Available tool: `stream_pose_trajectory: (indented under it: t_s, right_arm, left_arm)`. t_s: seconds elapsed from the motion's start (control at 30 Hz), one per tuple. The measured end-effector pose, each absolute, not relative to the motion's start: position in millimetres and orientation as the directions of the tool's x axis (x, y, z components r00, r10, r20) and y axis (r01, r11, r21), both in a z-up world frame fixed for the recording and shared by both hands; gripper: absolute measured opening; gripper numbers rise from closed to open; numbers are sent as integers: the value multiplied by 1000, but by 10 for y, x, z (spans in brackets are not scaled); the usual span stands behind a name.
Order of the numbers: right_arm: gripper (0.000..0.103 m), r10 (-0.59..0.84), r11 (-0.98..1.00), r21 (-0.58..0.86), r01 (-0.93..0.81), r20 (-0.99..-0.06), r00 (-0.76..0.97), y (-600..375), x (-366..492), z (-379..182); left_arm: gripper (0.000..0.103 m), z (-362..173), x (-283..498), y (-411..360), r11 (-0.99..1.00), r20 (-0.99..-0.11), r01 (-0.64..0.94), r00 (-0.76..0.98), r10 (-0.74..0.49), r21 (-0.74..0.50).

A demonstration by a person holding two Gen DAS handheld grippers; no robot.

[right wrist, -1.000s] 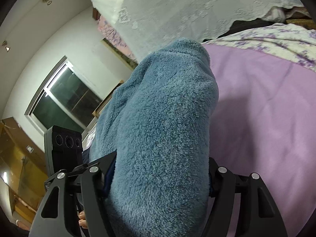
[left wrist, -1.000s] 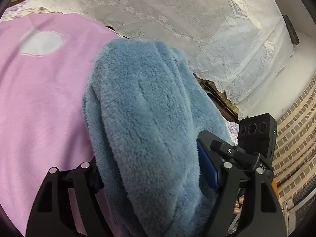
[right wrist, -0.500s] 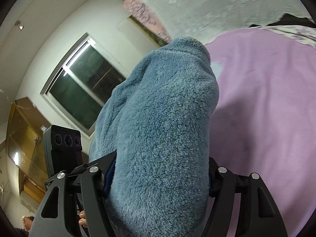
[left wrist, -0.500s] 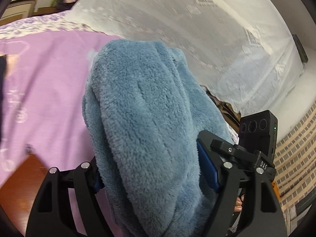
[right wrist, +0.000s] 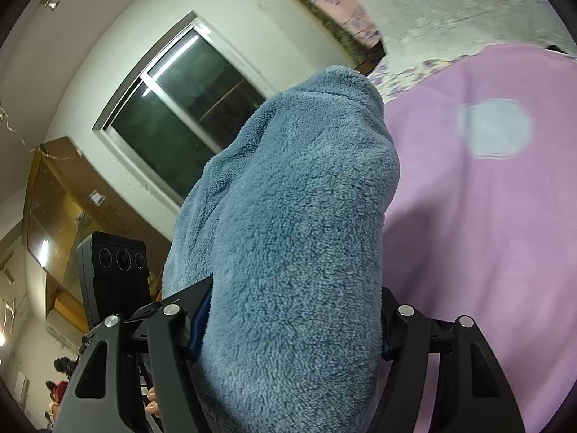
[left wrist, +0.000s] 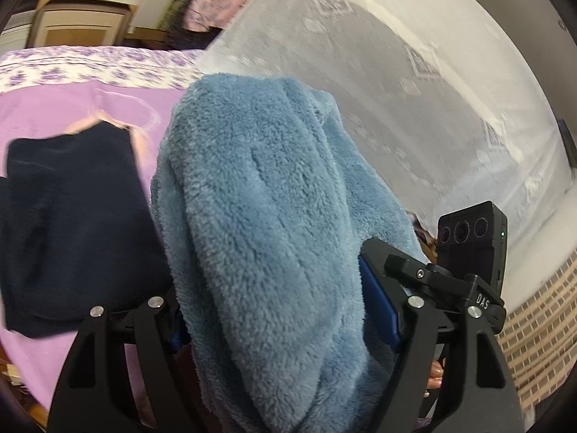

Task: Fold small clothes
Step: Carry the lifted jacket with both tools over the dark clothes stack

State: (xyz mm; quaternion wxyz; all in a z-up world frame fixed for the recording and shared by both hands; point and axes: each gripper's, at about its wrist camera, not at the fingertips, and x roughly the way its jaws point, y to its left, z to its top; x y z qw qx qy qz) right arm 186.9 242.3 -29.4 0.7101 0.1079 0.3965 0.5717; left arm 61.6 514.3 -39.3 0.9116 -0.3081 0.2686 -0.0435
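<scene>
A fluffy blue fleece garment (left wrist: 267, 216) is bunched thick between the jaws of my left gripper (left wrist: 285, 310), which is shut on it. The same blue fleece (right wrist: 299, 238) fills the jaws of my right gripper (right wrist: 292, 321), also shut on it. Both hold it up above a purple bedspread (left wrist: 47, 108), which also shows in the right wrist view (right wrist: 487, 238). The fleece hides both sets of fingertips. The right gripper's body (left wrist: 468, 249) shows beside the fleece in the left wrist view, and the left gripper's body (right wrist: 115, 270) shows in the right wrist view.
A folded dark navy garment (left wrist: 72, 223) lies on the bedspread at left. A pale blue round patch (right wrist: 494, 130) sits on the spread. A white lace curtain (left wrist: 414, 90) hangs behind. A window (right wrist: 180, 108) and wooden cabinet (right wrist: 57, 209) are at left.
Both grippers have swung with the fleece still held. The dark navy garment has come into the left view, and the window and pale patch have shifted in the right view.
</scene>
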Motion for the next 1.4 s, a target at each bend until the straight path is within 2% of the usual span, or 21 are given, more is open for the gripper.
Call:
stream_pose_trajectory:
  t_s: [0.43,0.8,1.07,1.27,1.4]
  right_arm:
    - [69,893,242,618,-748,-443,-77,3445,1767,-174]
    - [69,882,234,614,-753,-461,-102,3964,1788,-224]
    - [69,852,270,621,-736,-510,-119,4246,1850,-539]
    - [73,839,282,616,-736,-531,-123,4317,1898,-758]
    - [73,840,273,631,-726,-525,-140,4316,1966,-894]
  left_arm:
    - [75,-309,326,5990,792,-453,-187,883,-124,-581]
    - [75,-365,343,6453,768,-446,-215,889,-101,-603]
    - [75,-742,442,6688,735,-487,-252,865,-121,-630]
    - [86,-1070,496,6796,703,-471,-236,868,-158,-671]
    - [88,-1209,532,6791,706,-455,-219,876,-162,-673]
